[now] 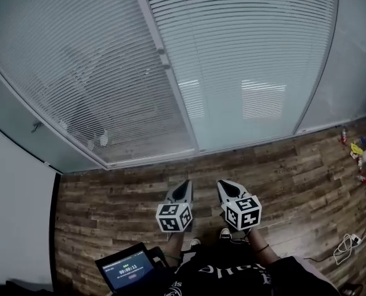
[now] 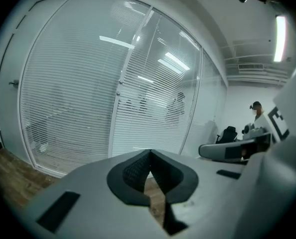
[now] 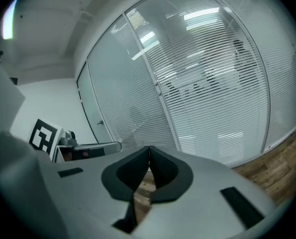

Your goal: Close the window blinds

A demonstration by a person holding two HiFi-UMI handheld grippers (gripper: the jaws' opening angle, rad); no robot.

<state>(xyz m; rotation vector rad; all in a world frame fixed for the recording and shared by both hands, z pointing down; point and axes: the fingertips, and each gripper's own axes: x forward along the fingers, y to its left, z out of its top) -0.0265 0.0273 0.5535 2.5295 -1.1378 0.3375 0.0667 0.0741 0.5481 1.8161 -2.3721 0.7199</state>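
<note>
White slatted blinds [image 1: 244, 60] hang behind glass wall panels ahead of me, split by a white upright frame [image 1: 170, 79]. The left panel's blinds [image 1: 84, 85] let blurry shapes show through; those on the right look denser. My left gripper [image 1: 184, 187] and right gripper [image 1: 225, 186] are held side by side low over the wooden floor, well short of the glass. Both are shut with nothing between the jaws, as the left gripper [image 2: 149, 153] and right gripper [image 3: 149, 149] show in their own views. The blinds [image 2: 88, 98] and blinds [image 3: 213, 88] fill the background there.
A door handle [image 1: 36, 127] sits on the glass at far left. A dark device with a lit screen [image 1: 129, 269] lies by my feet. Small coloured items [image 1: 357, 156] and a white cable [image 1: 345, 245] lie on the floor at right. A seated person [image 2: 256, 114] shows far right.
</note>
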